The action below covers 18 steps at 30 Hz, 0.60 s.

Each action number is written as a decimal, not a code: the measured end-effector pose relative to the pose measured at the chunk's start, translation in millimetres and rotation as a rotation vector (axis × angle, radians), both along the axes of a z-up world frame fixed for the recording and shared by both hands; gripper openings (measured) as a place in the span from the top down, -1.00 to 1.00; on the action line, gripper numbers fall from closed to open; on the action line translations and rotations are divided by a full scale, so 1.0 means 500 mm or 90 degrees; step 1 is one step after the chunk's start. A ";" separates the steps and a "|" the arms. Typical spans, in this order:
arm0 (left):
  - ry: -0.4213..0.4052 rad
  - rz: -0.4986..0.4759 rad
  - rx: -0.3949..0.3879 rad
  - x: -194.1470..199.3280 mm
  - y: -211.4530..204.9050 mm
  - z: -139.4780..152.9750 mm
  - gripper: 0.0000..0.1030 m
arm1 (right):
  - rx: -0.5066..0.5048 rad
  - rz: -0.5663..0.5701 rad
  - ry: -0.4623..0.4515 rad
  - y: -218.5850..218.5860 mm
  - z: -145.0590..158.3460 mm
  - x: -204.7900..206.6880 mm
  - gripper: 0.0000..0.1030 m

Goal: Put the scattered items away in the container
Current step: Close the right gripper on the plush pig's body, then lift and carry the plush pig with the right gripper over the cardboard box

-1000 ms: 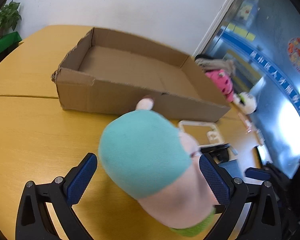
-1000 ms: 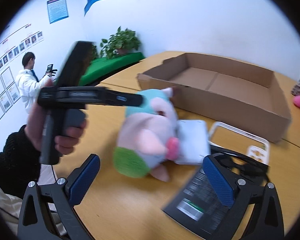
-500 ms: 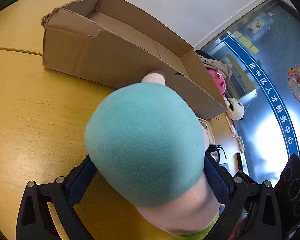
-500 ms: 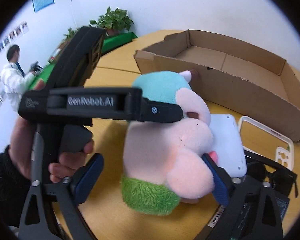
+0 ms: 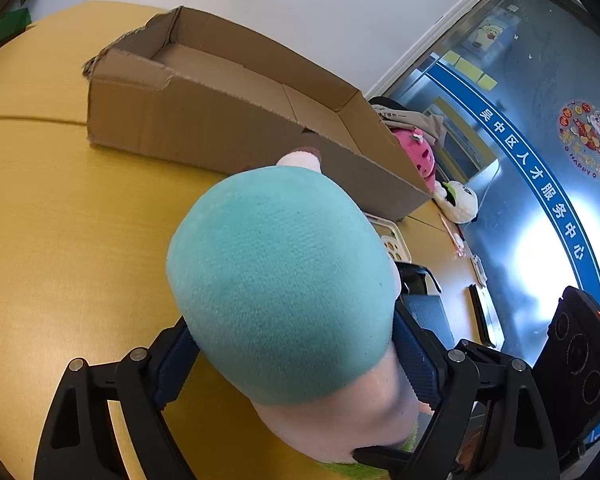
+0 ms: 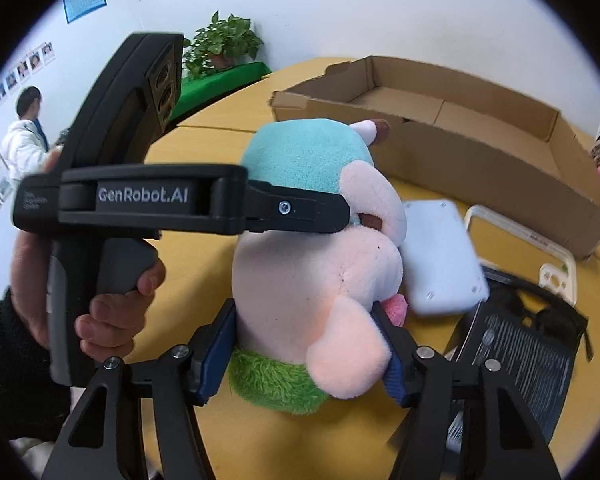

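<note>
On the yellow surface [image 5: 60, 240], we note both closing hand-held grippers, left [image 5: 296, 344] and right [image 6: 304, 344], clamping the plush toy [image 6: 320, 264] beside the cardboard box [image 5: 204, 120].

Bright, even light (fisheye-warped, dark corners), slight blur.

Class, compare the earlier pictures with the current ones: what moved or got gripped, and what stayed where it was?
Both grippers moved in on the teal-and-pink plush toy and have just been closing: the left gripper around its teal head, the right gripper around its pink body, blue pads now touching. The brown cardboard box and white tablet-like device stayed put.
</note>
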<state>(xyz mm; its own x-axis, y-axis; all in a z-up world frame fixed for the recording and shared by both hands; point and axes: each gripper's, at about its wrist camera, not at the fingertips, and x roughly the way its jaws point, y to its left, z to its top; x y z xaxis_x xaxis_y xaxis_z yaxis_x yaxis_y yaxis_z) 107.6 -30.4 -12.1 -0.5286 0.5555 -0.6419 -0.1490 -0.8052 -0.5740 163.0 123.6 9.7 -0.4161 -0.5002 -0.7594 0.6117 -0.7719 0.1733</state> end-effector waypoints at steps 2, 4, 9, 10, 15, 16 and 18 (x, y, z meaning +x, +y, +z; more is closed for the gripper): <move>-0.005 0.001 0.008 0.006 -0.006 -0.005 -0.77 | -0.002 0.009 -0.003 0.004 -0.001 0.007 -0.28; -0.009 0.004 0.016 0.003 -0.011 -0.011 -0.77 | -0.018 0.006 -0.007 0.010 -0.002 0.004 -0.38; -0.016 0.009 0.005 -0.012 -0.010 -0.017 -0.78 | -0.016 0.005 -0.014 0.005 -0.002 -0.010 -0.48; -0.015 0.010 0.000 -0.013 -0.008 -0.017 -0.78 | -0.012 0.005 -0.015 -0.001 -0.004 -0.013 -0.52; -0.009 0.013 -0.014 -0.016 0.001 -0.016 -0.78 | 0.014 0.010 0.008 -0.025 -0.019 0.001 -0.84; -0.009 0.014 -0.012 -0.016 0.000 -0.017 -0.78 | 0.020 0.011 0.012 -0.027 -0.021 0.003 -0.84; -0.009 0.014 -0.009 -0.015 -0.001 -0.017 -0.78 | 0.030 0.013 0.017 -0.030 -0.021 0.005 -0.83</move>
<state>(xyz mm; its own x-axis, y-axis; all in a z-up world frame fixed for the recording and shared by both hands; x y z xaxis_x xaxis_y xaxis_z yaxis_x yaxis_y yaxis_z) 100.1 -31.1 -20.8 -0.5318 0.5339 -0.6574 -0.1226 -0.8166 -0.5641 165.3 108.4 -1.0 -0.4267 -0.4731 -0.7708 0.6310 -0.7663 0.1210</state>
